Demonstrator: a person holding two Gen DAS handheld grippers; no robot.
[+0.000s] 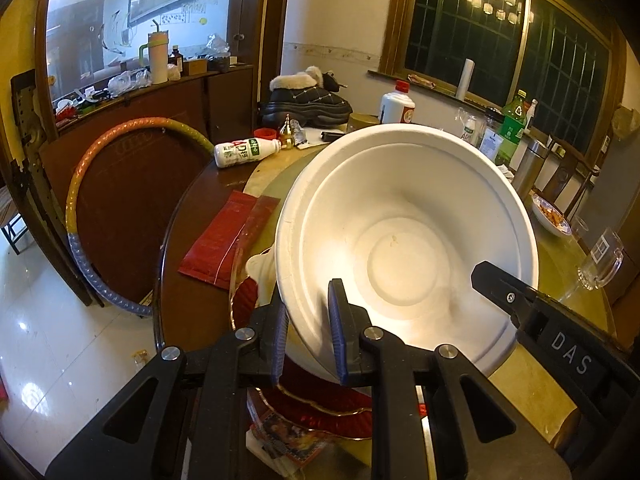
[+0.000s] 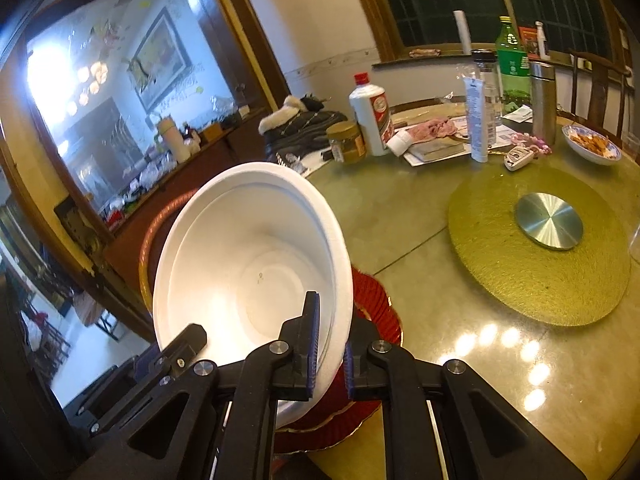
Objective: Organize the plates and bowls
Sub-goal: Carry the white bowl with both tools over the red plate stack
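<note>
A white foam bowl (image 1: 404, 236) is held tilted above the table, open side toward both cameras; it also shows in the right wrist view (image 2: 248, 256). My left gripper (image 1: 308, 336) is shut on its near left rim. My right gripper (image 2: 330, 354) is shut on its near right rim, and its finger shows in the left wrist view (image 1: 500, 284). A red plate with a gold rim (image 2: 380, 304) lies on the table under the bowl, also showing in the left wrist view (image 1: 320, 408). A white scalloped dish edge (image 1: 260, 272) peeks out left of the bowl.
A round table (image 2: 400, 216) carries a woven gold mat (image 2: 536, 280) with a metal disc (image 2: 549, 221), bottles (image 2: 512, 60), a white liquor bottle (image 2: 372, 112), a jar, a steel flask and a blue-rimmed dish of food (image 2: 592, 146). A red packet (image 1: 224, 236), a fallen bottle (image 1: 244, 153) and a hoop (image 1: 80, 208) are at left.
</note>
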